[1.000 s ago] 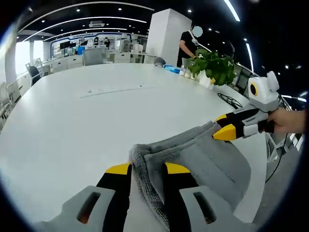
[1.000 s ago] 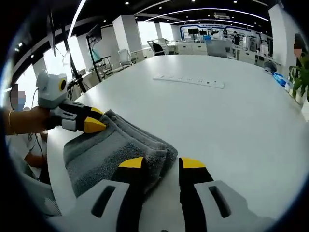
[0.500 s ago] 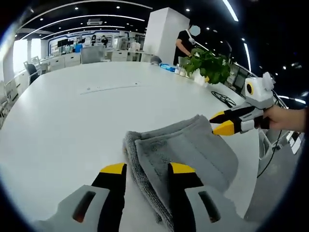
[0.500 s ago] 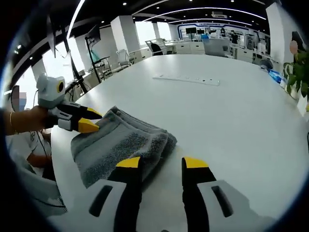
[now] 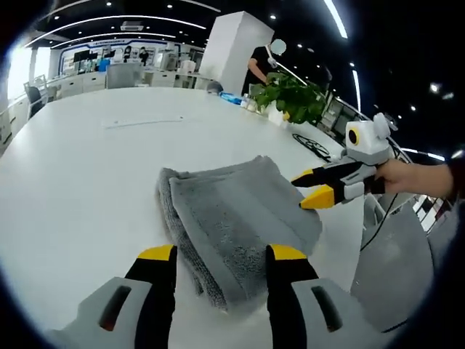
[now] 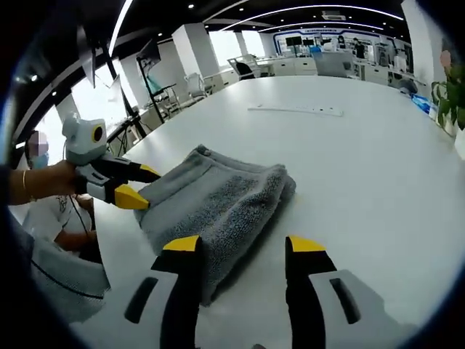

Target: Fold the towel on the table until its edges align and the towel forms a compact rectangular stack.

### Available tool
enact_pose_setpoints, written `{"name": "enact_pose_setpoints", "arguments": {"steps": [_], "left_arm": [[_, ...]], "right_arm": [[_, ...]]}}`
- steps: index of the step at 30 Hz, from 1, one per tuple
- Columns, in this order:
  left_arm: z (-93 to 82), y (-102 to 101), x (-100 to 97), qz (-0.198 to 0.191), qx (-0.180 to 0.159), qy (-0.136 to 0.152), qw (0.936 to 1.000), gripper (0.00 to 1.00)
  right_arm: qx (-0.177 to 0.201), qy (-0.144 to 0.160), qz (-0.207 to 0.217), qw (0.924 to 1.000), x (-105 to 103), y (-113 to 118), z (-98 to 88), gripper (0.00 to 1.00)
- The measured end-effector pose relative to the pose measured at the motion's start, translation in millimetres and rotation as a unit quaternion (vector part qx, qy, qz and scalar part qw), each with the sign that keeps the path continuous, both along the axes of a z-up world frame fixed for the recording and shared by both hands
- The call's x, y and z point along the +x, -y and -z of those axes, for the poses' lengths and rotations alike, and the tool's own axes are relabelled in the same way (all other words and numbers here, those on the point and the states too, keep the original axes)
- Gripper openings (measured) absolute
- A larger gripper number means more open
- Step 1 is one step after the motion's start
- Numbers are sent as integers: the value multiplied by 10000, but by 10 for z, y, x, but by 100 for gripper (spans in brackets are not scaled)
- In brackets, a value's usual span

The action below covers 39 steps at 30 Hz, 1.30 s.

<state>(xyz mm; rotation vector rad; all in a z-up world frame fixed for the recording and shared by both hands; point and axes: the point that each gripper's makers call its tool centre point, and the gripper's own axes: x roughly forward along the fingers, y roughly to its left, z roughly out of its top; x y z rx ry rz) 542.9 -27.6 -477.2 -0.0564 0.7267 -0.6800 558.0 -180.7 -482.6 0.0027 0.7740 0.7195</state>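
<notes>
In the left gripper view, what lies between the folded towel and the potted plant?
Only bare white table lies between the towel and the plant, as the left gripper view shows.

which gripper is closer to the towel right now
Both are open and off the towel. The left gripper is closer: its fingers straddle the towel's near edge. The right gripper hangs just past the far side.

A leafy green plant (image 5: pixel 285 91) stands at the far edge of the white table (image 5: pixel 80 167), with some small bottles (image 5: pixel 243 102) just beside it. A person in dark clothes (image 5: pixel 259 64) stands past it by a white pillar (image 5: pixel 229 45). A long power strip (image 6: pixel 294 110) lies flat on the table. Desks and office chairs (image 6: pixel 243 69) fill the bright back of the room.
</notes>
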Motion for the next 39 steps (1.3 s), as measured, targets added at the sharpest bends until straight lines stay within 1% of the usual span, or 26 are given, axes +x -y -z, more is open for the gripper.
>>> {"name": "enact_pose_setpoints", "arguments": {"steps": [3,7,9,12,16,19,20,21,22,23,26,28,30,32,35,38,39], "left_arm": [[6,21,-66,-1,5,-39,10000,51],[18,-31,-81,-36,13,-62,10000,52],[19,-51,-113,-41,38,-68,10000,52],[35,-85,-171,-55,84,-64,9999,52],[114,-103,-279,-36,175,-164,9997,52],[212,-158,-330,-37,312,-248,9992,52],[235,-173,-337,-54,353,-253,9990,52],[257,-175,-349,-51,370,-265,9989,52],[271,-170,-359,-46,370,-287,9989,52],[282,-158,-369,-25,363,-307,9989,52],[316,-85,-405,126,424,-333,9985,50],[293,-17,-411,165,437,-315,9984,48],[296,-19,-384,132,398,-296,9987,47],[321,3,-355,122,480,-321,9983,47],[345,0,-309,107,534,-329,9980,43],[352,45,-276,209,627,-331,9973,42],[351,94,-270,270,633,-322,9971,42]], "right_arm": [[31,-79,-108,9999,-102,-53,25,49],[89,-150,-145,9997,-225,-56,57,49],[101,-178,-177,9996,-255,-84,83,49],[129,-221,-180,9995,-304,-68,77,49],[165,-273,-176,9993,-393,-65,107,48],[169,-314,-216,9991,-466,-84,112,48],[117,-313,-279,9991,-483,-93,125,47],[-97,-238,-471,9986,-498,-86,153,47],[-149,-202,-521,9983,-533,-113,156,47],[-113,-219,-521,9983,-557,-140,152,47],[-54,-229,-556,9982,-561,-162,164,46],[-88,-222,-553,9982,-551,-163,184,46],[-81,-233,-517,9984,-537,-157,194,45],[-64,-235,-470,9986,-520,-135,198,44],[-91,-202,-396,9990,-475,-75,192,43],[-78,-196,-299,9993,-428,-22,188,43],[-86,-189,-275,9994,-417,-9,189,42]]}}
